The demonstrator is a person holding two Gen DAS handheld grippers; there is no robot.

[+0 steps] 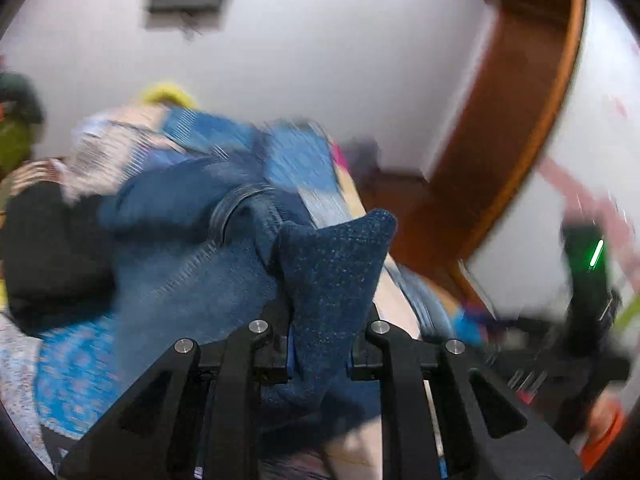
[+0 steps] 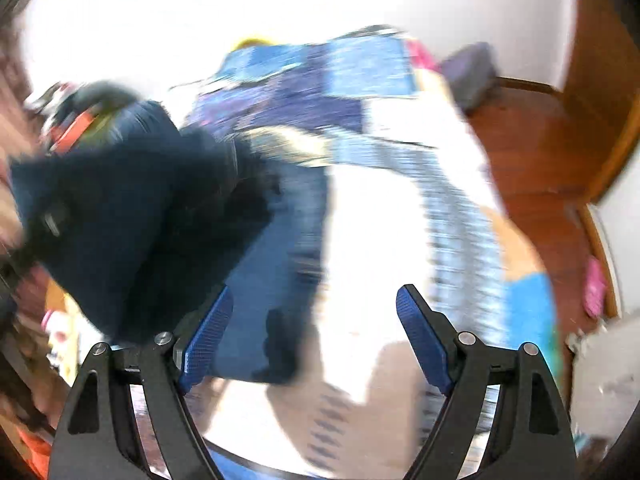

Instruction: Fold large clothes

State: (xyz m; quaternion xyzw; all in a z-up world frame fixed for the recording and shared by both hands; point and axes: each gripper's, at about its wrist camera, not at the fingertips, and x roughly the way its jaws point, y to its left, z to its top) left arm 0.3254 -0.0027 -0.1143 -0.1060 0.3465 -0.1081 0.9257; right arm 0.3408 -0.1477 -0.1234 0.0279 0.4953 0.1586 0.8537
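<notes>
Garment: blue denim jeans [image 1: 176, 248] are lying bunched on the patterned bedspread [image 1: 72, 376]; both views are blurring, so fine detail is hard to read.
Fabric look: mid-to-dark blue denim is showing a stitched seam or hem band curving across the middle, with paler worn streaks on the lower part.
Gripped part: a speckled dark blue fold is standing up in a peak between the fingers of the left gripper [image 1: 320, 344].
Left gripper: it is clenching on the jeans, the cloth filling the gap between its fingers.
Right gripper [image 2: 314, 320]: its blue-padded fingers [image 2: 208, 336] are standing wide apart, holding nothing, above the bedspread [image 2: 400, 240].
Right view of garment: the jeans [image 2: 132, 216] are appearing as a dark navy mass at the left, raised beside the left finger.
Surroundings: a white wall [image 1: 320, 60] and a wooden floor [image 2: 532, 152] are showing beyond the bed.
</notes>
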